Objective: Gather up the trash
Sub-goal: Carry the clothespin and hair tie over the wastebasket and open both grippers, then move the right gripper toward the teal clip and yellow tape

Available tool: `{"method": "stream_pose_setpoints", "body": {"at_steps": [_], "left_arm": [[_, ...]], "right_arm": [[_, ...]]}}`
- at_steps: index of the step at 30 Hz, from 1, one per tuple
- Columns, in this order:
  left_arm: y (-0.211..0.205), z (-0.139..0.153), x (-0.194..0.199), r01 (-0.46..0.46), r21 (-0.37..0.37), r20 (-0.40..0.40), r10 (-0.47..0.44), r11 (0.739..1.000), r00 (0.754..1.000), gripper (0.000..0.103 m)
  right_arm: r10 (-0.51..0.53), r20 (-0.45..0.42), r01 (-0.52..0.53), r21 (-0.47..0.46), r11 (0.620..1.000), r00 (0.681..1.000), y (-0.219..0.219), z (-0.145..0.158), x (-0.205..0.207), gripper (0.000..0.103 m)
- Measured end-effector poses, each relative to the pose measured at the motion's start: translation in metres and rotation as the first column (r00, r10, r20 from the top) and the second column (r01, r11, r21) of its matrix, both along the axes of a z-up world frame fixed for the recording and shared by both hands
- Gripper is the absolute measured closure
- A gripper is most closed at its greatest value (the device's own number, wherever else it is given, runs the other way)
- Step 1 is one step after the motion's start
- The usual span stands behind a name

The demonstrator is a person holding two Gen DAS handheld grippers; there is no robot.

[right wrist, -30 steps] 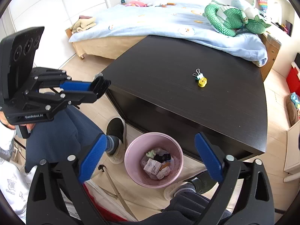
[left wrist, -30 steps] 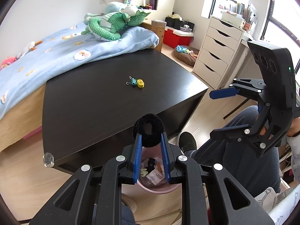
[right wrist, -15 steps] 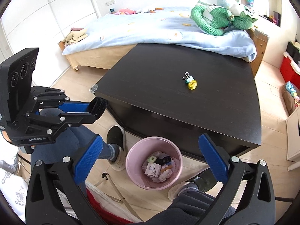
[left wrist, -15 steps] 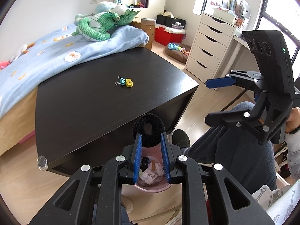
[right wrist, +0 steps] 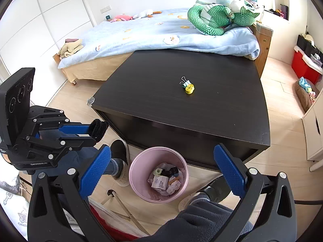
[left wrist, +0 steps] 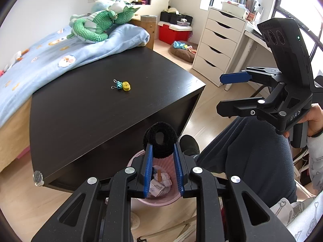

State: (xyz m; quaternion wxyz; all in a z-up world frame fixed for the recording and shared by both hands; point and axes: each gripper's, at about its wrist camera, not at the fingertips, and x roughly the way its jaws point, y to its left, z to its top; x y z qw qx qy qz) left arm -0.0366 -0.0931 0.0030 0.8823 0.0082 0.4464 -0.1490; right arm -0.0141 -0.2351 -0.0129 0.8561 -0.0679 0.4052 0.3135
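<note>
Black fuzzy ring (left wrist: pixel 160 145) sits between the left gripper (left wrist: pixel 161 151) pads, jaws opening, pads touching its sides, held above the pink bin (right wrist: pixel 158 174). Bin on the floor before the worktop (right wrist: pixel 201 104), holding scraps. Right gripper (right wrist: pixel 161 167) jaws wide apart, nothing between. Yellow piece (right wrist: pixel 189 88) and binder clip (right wrist: pixel 183 82) lie together mid-worktop.
</note>
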Motion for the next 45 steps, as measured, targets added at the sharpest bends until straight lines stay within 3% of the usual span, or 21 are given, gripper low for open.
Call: {"method": "stream_pose_setpoints", "body": {"at_steps": [2,9,12,21,35,45], "left_arm": [[-0.002,-0.002,0.002,0.007,-0.009,-0.003,-0.007,1.0,1.0,0.075],[0.004,-0.004,0.002,-0.035,-0.032,0.025,0.036,0.999,0.999,0.015],[0.01,-0.001,0.003,-0.073,-0.04,0.04,0.074,0.997,0.996,0.009],[0.033,0.002,0.007,-0.192,-0.07,0.036,0.195,0.979,0.98,0.008],[0.049,0.002,0.013,-0.249,-0.08,0.057,0.254,0.965,0.966,0.008],[0.064,0.005,0.032,-0.277,-0.059,0.088,0.281,0.959,0.956,0.008]], "right_arm": [[-0.002,-0.001,0.002,0.002,1.0,1.0,-0.001,0.0,0.0,0.003],[-0.008,0.004,0.008,0.005,1.0,1.0,-0.003,0.001,-0.001,0.003],[-0.01,0.007,0.01,0.005,1.0,1.0,-0.002,0.001,-0.001,0.003],[-0.009,0.011,0.009,-0.004,1.0,1.0,0.001,0.001,-0.001,0.003],[-0.039,0.027,0.039,-0.019,0.999,0.999,0.012,0.003,0.013,0.003],[-0.032,0.02,0.033,-0.046,0.998,0.999,0.035,0.006,0.056,0.003]]}}
